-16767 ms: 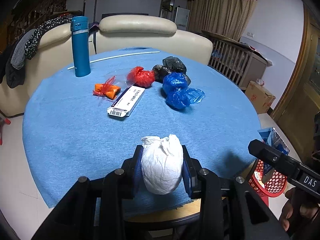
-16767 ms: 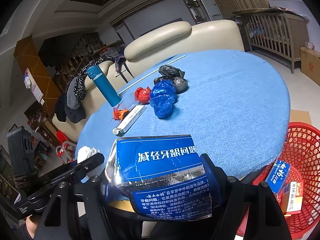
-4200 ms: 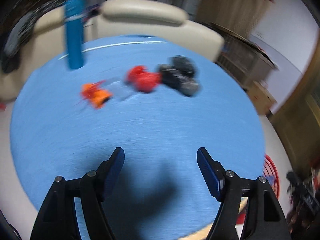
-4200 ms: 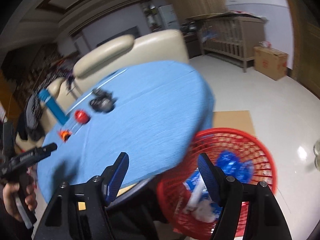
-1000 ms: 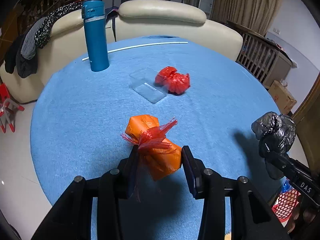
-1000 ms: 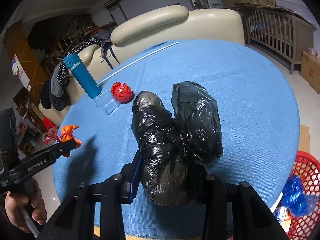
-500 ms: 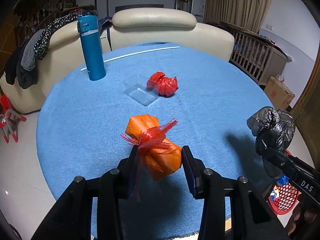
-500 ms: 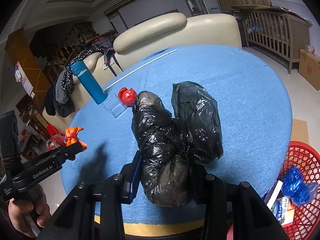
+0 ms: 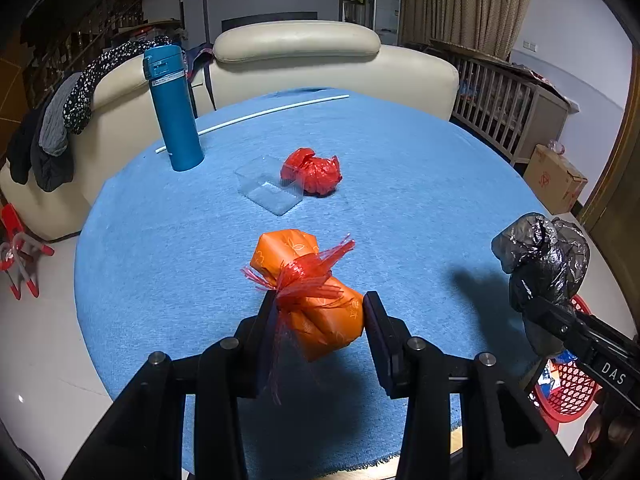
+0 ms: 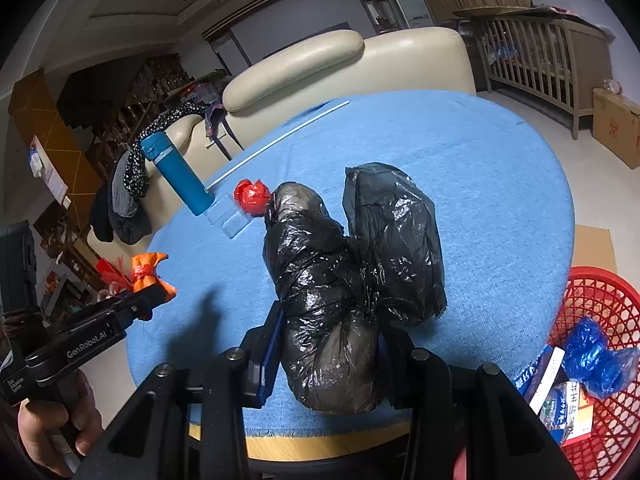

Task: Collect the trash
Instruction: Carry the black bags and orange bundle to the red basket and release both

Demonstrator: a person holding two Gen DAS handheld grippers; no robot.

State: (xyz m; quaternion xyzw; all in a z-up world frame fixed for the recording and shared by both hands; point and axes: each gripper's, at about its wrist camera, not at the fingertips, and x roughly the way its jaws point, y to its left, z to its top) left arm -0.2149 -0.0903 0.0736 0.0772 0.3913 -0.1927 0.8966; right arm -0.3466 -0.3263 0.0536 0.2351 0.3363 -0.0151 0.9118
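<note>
Both grippers were loaded: the left gripper [image 9: 320, 312] clamped an orange bundle [image 9: 308, 292] and the right gripper [image 10: 332, 344] pinched black bags [image 10: 352, 280], each lifted clear of the blue tablecloth [image 9: 400, 168], apparently bound for the red basket [image 10: 600, 292] on the floor at the table's near right. A red bag [image 9: 312, 170] and clear wrapper [image 9: 268, 190] lay farther off beside a blue flask [image 9: 172, 108], with a cream sofa [image 9: 296, 60] beyond.

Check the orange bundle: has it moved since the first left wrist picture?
Yes. The orange bundle left its spot near the blue flask and is now clamped in the left tool.

Right tongs [image 10: 330, 344] grip black bag [image 10: 352, 280] — red basket [image 10: 600, 292] beside.
</note>
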